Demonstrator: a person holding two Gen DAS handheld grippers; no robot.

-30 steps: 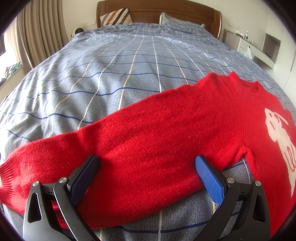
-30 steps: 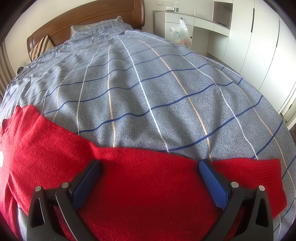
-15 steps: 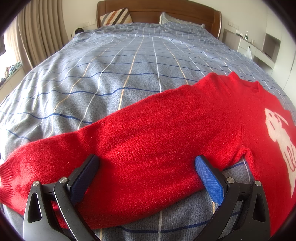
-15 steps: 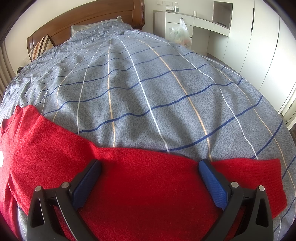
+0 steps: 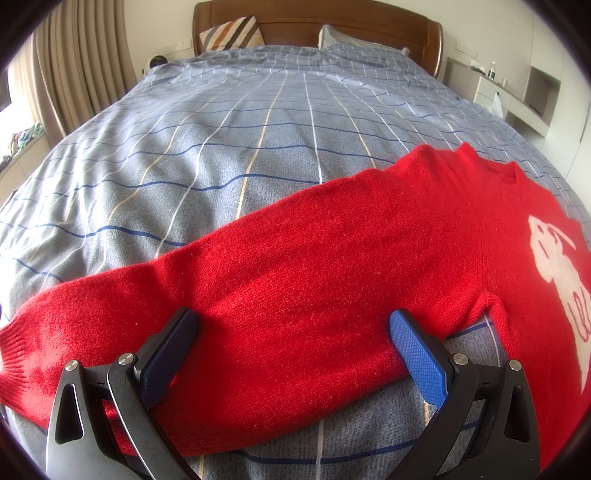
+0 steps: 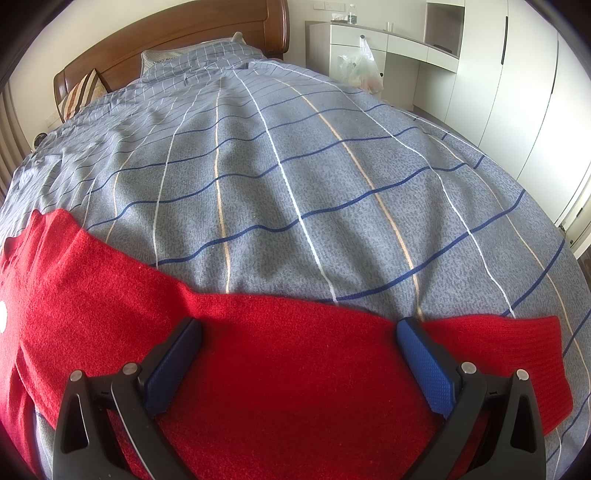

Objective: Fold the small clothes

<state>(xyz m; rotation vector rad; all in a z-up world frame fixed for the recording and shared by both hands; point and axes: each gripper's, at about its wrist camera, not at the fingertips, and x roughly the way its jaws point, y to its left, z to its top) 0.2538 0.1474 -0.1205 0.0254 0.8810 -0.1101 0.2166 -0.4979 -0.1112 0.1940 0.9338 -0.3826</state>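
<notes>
A small red knit sweater (image 5: 332, 266) lies spread flat on the bed, its white animal motif (image 5: 554, 273) at the far right of the left wrist view. My left gripper (image 5: 293, 325) stands open over the left sleeve, one blue pad on either side of it. The left cuff (image 5: 14, 354) reaches the frame's left edge. In the right wrist view the other sleeve (image 6: 295, 354) runs across the bottom, ending in a ribbed cuff (image 6: 532, 354). My right gripper (image 6: 299, 332) is open above that sleeve, its pads straddling the cloth without closing on it.
The bed carries a grey-blue checked duvet (image 5: 258, 140) with a wooden headboard (image 5: 317, 18) and pillows behind. Curtains (image 5: 74, 66) hang at the left. White cabinets (image 6: 498, 74) and a desk with a plastic bag (image 6: 362, 70) stand to the right of the bed.
</notes>
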